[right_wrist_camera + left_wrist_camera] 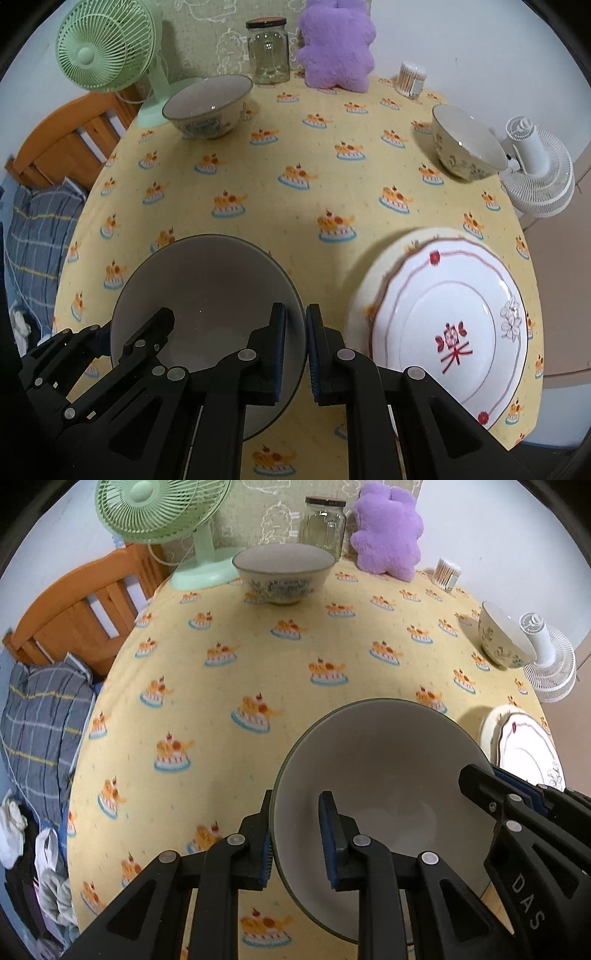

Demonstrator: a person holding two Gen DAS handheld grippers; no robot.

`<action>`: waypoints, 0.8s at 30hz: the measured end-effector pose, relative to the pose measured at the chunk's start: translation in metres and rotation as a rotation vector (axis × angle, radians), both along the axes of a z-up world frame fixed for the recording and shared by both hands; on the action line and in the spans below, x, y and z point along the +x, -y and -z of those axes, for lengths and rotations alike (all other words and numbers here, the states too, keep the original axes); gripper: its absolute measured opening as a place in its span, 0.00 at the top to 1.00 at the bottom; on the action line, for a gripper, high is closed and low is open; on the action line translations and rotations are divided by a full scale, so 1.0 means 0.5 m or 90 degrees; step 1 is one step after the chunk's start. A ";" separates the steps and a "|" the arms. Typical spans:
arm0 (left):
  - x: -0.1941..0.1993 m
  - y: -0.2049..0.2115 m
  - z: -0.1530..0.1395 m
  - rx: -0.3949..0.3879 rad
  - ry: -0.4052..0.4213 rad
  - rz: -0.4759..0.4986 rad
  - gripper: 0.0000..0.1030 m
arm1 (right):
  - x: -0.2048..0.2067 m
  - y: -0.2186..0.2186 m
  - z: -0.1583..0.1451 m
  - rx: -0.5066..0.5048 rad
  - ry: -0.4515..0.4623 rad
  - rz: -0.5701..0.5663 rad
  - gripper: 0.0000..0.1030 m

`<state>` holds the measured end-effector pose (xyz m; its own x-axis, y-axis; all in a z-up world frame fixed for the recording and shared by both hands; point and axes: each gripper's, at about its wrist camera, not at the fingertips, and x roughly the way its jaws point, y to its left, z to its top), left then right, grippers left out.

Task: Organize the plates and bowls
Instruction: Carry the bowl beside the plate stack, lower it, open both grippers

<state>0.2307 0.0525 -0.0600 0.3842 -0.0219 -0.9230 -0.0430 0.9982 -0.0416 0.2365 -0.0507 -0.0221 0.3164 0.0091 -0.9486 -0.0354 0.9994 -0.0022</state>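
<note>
At the near edge of the round table with the yellow cake-print cloth [280, 206], we've got the plain grey ceramic bowl [207, 295] pinned from both sides. Our left gripper [299, 842] straddles its left rim, one finger outside and one inside the wall, narrowed down onto it, and our right gripper [295, 350] does the same on the right rim, jaws almost closed with just the thin wall between the pads. Two grips on opposite rims makes sense to us, a wide bowl like this would tip if pinched on one side only. Can't tell for sure if it's lifted or sitting on the cloth. Just to the right sit the stacked plates, a white plate with red trim and a red character [454, 332] on top of a cream plate [373, 280], so plates look sorted already. The bowls are what's left: a grey bowl with a blue-patterned outside [208, 107] far left by the mint green desk fan [107, 48], and a cream floral bowl [465, 144] far right near the white fan [539, 177]. Our guess is this one gets nested with one of those.
</note>
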 end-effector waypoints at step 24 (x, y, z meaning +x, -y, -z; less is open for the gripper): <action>-0.022 0.025 -0.003 0.007 -0.007 0.020 0.39 | -0.014 0.019 0.016 0.043 -0.036 -0.014 0.79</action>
<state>0.2197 0.0400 -0.0583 0.3728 -0.0239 -0.9276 -0.0113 0.9995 -0.0303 0.2296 -0.0603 -0.0303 0.2620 0.0806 -0.9617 -0.0560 0.9961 0.0682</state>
